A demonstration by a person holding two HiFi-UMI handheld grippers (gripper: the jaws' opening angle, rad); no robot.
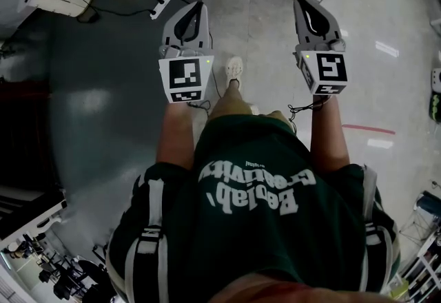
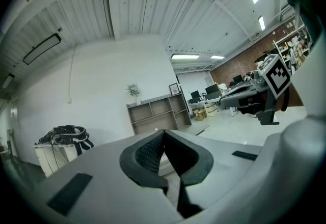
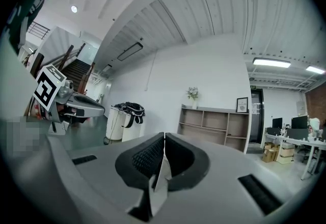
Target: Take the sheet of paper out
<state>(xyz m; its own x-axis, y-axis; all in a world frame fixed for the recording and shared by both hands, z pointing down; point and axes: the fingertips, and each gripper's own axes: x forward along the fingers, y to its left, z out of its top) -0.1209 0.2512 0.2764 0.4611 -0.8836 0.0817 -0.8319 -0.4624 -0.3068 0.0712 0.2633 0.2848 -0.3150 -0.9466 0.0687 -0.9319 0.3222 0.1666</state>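
Pale office floor (image 1: 393, 88) underfoot, no sheet showing — left gripper (image 2: 164, 132) and right gripper (image 3: 164, 136) are pointing level, both clamped shut, empty; better opening only beside it.

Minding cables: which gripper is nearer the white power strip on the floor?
The left gripper; the power strip lies just beside its tip, while the right gripper is well away.
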